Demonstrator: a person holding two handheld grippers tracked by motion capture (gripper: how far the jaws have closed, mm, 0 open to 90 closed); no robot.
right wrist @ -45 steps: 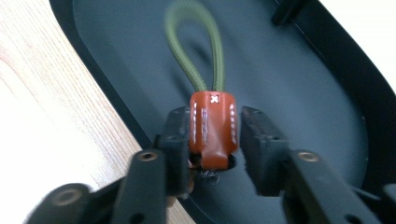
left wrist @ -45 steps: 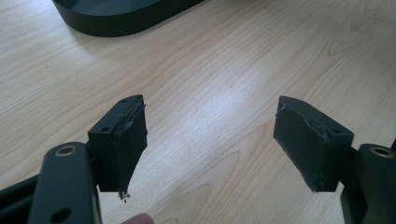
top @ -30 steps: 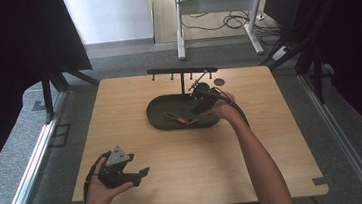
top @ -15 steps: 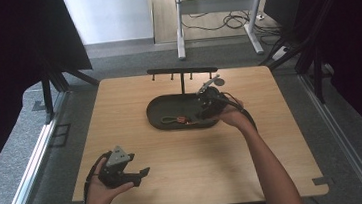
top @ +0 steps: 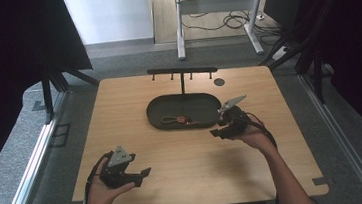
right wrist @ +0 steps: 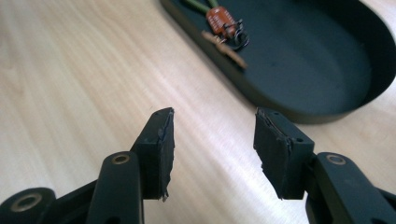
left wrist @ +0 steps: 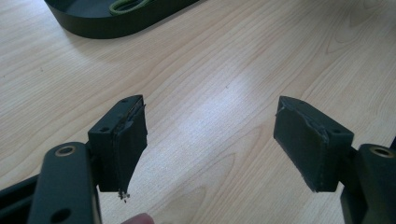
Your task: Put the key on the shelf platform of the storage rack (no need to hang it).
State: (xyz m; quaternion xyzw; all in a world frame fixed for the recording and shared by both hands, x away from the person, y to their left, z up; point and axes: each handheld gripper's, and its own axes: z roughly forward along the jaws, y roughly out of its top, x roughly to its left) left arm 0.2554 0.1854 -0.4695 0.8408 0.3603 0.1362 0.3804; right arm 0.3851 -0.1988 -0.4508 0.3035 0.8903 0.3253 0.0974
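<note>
My right hand-held gripper is above the surface, just beside the near right rim of the tray, and its jaws are apart with nothing between them; they have just been opening a little. The key ring with its orange tag lies inside the tray, on the tray floor. My left hand-held gripper is near the front left of the surface, jaws wide apart and empty.

A black rack stands at the table's far edge, a dark disc just beside it.
</note>
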